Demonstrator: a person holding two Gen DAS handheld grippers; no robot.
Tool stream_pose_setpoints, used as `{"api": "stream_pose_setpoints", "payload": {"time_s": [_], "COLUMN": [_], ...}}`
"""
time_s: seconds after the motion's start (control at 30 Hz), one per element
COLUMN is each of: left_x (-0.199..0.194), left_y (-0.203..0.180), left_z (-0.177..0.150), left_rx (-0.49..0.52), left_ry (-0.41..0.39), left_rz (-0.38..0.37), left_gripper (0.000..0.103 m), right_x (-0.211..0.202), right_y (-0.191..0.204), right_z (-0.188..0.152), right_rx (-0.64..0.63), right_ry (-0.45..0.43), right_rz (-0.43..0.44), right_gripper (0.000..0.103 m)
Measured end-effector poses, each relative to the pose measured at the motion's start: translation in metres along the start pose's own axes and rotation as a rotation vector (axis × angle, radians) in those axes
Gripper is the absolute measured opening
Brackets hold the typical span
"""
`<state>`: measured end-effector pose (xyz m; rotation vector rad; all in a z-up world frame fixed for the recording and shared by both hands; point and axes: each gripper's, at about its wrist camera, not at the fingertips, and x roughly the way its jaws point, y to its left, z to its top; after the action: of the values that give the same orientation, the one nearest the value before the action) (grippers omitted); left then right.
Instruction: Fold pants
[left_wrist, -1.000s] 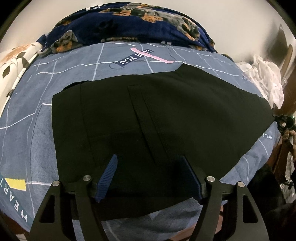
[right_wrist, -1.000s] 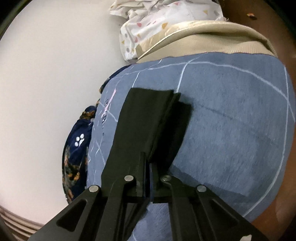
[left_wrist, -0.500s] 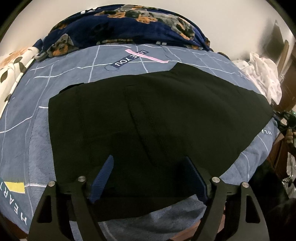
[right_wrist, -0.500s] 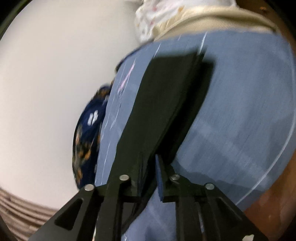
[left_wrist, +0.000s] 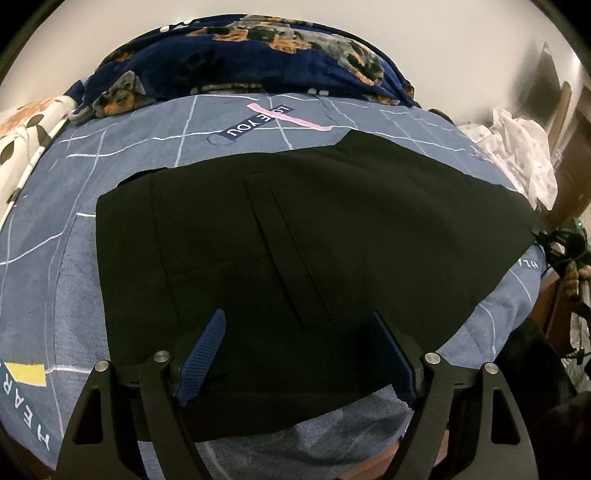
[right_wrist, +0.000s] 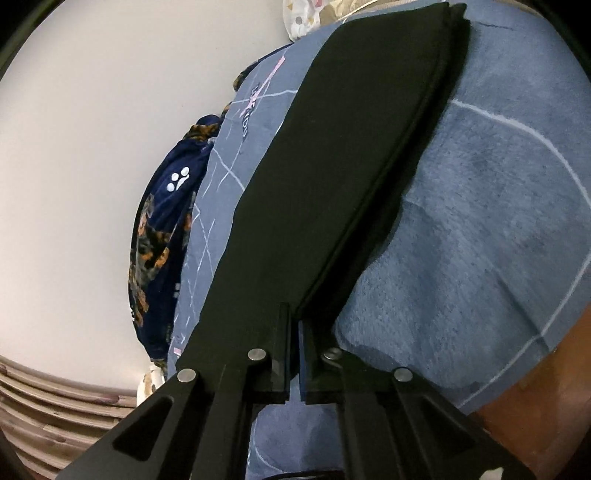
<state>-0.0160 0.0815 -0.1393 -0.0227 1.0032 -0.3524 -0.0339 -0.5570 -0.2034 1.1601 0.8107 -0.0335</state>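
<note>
from my left wrist view, a cream pillow with dark spots sits at the far left edge of the bed, and a navy blanket printed with dogs is heaped along the head. the blue quilt with white grid lines and a "love you" label covers the mattress. the black pants lie flat across that quilt, waistband toward the left, legs running off to the right edge. my left gripper hovers over the near hem of the pants with its jaws spread wide, blue pads on either side and nothing pinched between them. a white crumpled cloth lies at the far right.

in my right wrist view the dog blanket hangs at the left, then the quilt. my right gripper has its jaws pressed together on the end of the pants, and the folded leg stretches away from it, lifted off the quilt near the jaws.
</note>
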Motion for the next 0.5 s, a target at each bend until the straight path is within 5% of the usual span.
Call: {"api": "stream_pose_setpoints", "payload": {"time_s": [0.27,0.37,0.43,0.5], "left_x": [-0.03,-0.068,-0.084,-0.091], "left_y": [0.024,0.057,0.076,0.095], "left_z": [0.013,0.018,0.019,0.016], "left_rx": [-0.146,-0.25,-0.289,-0.278], "left_ry": [-0.04,-0.135,-0.159,-0.096], "left_rz": [-0.099,-0.103,-0.066,0.048], "left_gripper": [0.08,0.08,0.08,0.079], "right_x": [0.0,0.009,0.019,0.029], "right_y": [0.011,0.032,0.044,0.058], "right_z": [-0.005,-0.021,-0.034,-0.05], "right_rx": [0.047,0.012,0.006,-0.021], "right_ry": [0.006,0.057,0.094,0.131], "right_rz": [0.054,0.074,0.104,0.122], "right_gripper": [0.012,0.035,0.038,0.038]}}
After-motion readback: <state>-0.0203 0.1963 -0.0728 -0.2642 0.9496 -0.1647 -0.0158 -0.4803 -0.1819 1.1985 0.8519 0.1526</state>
